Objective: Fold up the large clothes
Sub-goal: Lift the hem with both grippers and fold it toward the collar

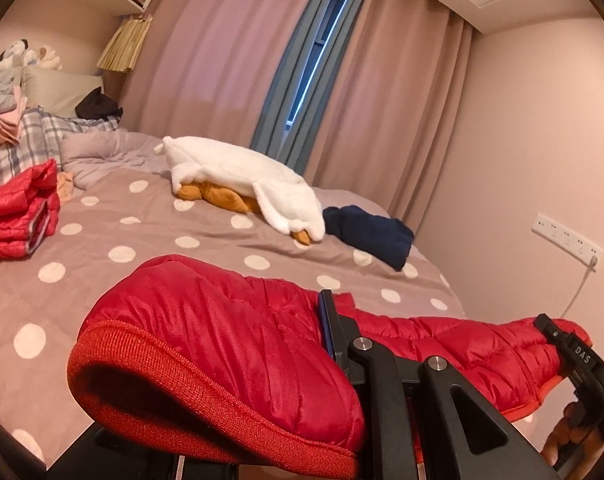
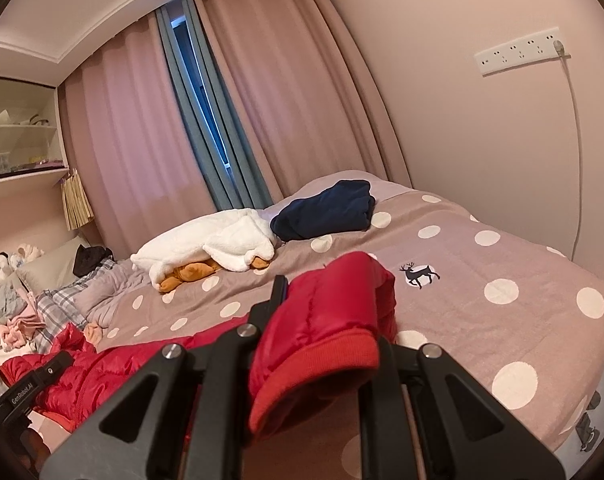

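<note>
Dim, warm indoor light, soft shadows, mild grain, and strong fisheye bending with dark corners.

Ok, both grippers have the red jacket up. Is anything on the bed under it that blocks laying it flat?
Nothing visible does. The polka-dot cover below the red jacket is bare; the folded red garment, white plush and navy garment lie farther off.

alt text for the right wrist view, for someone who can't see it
The right gripper is shut on the ribbed cuff of a red puffer jacket, held above a polka-dot bed. Farther back lie a white fleece and a folded navy garment.
</note>
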The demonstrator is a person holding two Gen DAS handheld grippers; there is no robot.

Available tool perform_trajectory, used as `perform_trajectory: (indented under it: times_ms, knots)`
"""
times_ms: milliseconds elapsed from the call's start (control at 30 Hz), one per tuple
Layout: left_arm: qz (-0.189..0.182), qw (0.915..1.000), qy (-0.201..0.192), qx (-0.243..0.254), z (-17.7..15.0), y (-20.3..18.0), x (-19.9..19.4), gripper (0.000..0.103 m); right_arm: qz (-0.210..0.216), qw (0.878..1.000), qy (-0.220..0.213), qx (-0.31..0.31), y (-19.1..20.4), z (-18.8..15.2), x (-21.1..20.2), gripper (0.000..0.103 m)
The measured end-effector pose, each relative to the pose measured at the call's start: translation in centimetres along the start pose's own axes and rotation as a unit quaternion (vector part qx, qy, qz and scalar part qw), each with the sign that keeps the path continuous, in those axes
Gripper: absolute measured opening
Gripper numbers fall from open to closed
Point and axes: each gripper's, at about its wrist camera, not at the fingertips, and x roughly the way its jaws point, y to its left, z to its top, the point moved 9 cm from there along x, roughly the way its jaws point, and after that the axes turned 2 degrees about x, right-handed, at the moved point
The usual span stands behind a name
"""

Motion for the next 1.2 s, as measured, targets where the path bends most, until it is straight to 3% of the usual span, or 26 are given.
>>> perform_trajectory:
  times_ms: [167,367,667,1200]
  knots:
    - [-0.004,0.9999,-0.003,-0.015,0.5,0.3,-0.1,0.018,-0.019,0.999,-0.007,-0.033,0.6,0.0,-0.1,0.014]
    - [-0.018,0.9977,0.022,-0.062,0.6,0.4,0.8,0.017,-0.032,0.997,-0.008,-0.066,0.2,-1.1,0.4,0.014]
    - [0.001,0.9956,0.027,-0.090,0.3,0.4,1.4,0.017,-0.042,0.996,0.013,-0.081,-0.7,-2.2,1.6,0.014]
    - [0.019,0.9948,0.024,-0.097,0.5,0.9,-0.6,0.017,-0.037,0.994,-0.005,-0.103,0.3,-1.6,-0.6,0.014]
